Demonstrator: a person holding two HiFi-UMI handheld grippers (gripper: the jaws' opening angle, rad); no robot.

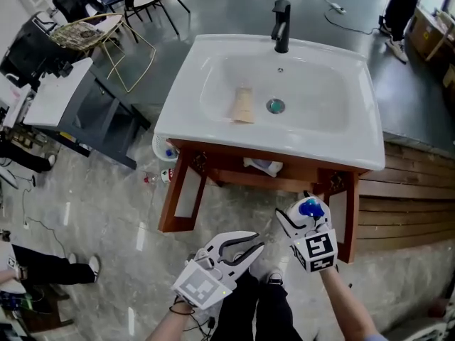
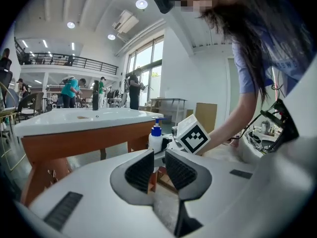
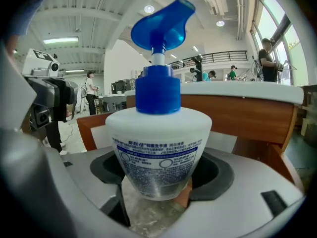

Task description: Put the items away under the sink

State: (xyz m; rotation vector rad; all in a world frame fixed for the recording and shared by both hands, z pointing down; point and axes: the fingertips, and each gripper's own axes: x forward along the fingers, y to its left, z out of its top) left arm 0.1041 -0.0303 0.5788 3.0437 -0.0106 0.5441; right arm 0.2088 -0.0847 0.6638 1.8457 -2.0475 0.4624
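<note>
From the head view, the person stands facing a white sink [image 1: 341,148] set on a wooden stand [image 1: 178,204], both forearms held low and forward over the floor [image 1: 106,204]. The left hand-held gripper [image 1: 245,251] points up and to the right towards the stand, and the right hand-held gripper [image 1: 306,215] sits just beside it, near the stand's right leg, carrying a white pump bottle [image 1: 311,208] with a blue top. A black tap [image 1: 281,25] stands at the back rim, and a tan item [image 1: 244,105] lies in the basin. The left gripper view, taken low and level, shows that gripper's 2 jaws standing a narrow gap apart with nothing between them [image 2: 159,165]. Beyond them it shows the bottle [image 2: 155,138] upright beside the other gripper's marker cube [image 2: 193,135], with the person's arm reaching in from the right. The sink's underside and rim [image 2: 74,120] run across at the left, which the head view cannot show. The right gripper view shows its own 2 jaws clamped on the bottle's lower body [image 3: 158,182]. The bottle [image 3: 158,138] fills the middle, upright, with its pump head turned right, and the wooden stand [image 3: 237,118] lies close behind.
</note>
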